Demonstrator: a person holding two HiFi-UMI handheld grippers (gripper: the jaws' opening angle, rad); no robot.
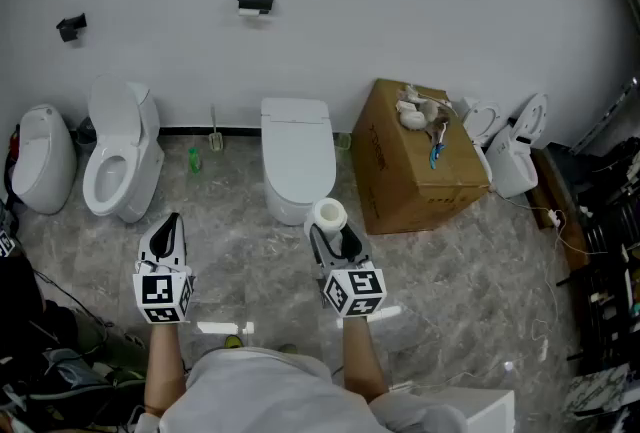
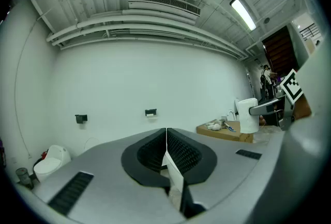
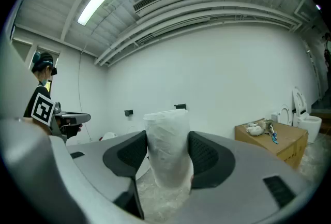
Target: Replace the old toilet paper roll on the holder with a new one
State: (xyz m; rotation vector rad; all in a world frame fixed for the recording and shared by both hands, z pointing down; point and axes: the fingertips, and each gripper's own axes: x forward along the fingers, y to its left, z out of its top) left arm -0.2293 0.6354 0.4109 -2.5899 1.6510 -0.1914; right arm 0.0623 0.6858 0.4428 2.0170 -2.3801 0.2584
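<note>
- Right gripper [image 1: 335, 239] clamped on new toilet paper roll [image 1: 328, 214]. Roll upright between pads, looks film-wrapped, keeps jaws wide apart.
- Left gripper [image 1: 172, 231] closed tight, nothing in it.
- Both grippers near person, well apart from holder [image 1: 256, 2] on far wall, above white toilet [image 1: 297, 156].
- Small white bit at holder. Old roll or not, too small to tell.
- Step, as I judge it: carrying new roll toward holder, swap not yet begun.
- Next move calls for closing in on far wall, opening left jaws, clearing holder first.

No words or numbers can be read: marks on the cardboard box [image 1: 375, 161], at two o'clock, are too faint.
</note>
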